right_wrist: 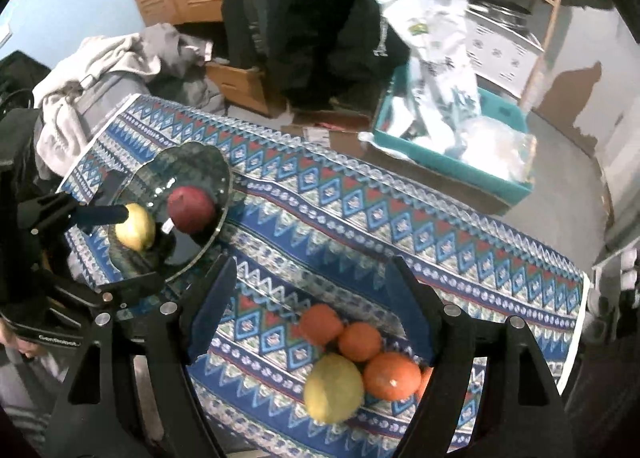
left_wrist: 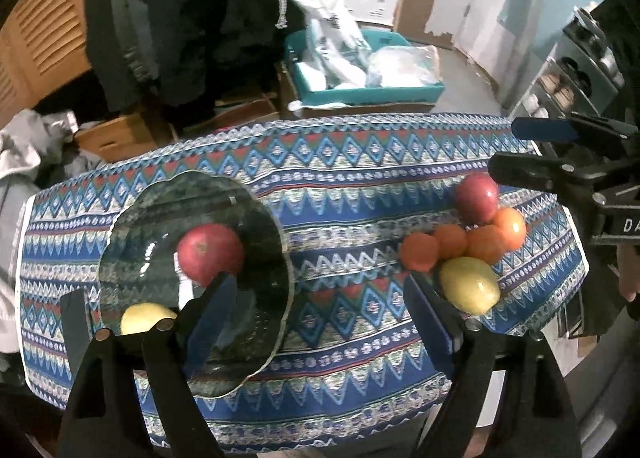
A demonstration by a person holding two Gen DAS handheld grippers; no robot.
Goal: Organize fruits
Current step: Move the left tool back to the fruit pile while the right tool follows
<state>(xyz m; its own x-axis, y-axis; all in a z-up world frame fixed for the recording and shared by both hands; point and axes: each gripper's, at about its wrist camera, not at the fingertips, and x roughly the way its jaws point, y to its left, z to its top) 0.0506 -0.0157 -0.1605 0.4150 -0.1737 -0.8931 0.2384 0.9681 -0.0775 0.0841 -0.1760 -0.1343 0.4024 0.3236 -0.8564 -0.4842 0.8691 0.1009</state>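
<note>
A glass plate [left_wrist: 264,225] on the left of the patterned table holds a red apple [left_wrist: 210,254] and a yellow fruit [left_wrist: 146,318]. It also shows in the right wrist view [right_wrist: 218,161]. A pile of several oranges [left_wrist: 452,242], a yellow lemon [left_wrist: 470,284] and a second red apple [left_wrist: 478,197] lies on the cloth at the right. My left gripper [left_wrist: 316,298] is open and empty over the plate's right edge. My right gripper [right_wrist: 312,282] is open and empty above the oranges [right_wrist: 360,340] and the lemon [right_wrist: 334,388].
The table carries a blue patterned cloth [left_wrist: 352,185]. Beyond its far edge a teal box [left_wrist: 376,91] with plastic bags sits on the floor. A person in dark clothes [right_wrist: 320,17] stands behind. Clothes [right_wrist: 108,57] are heaped at the left.
</note>
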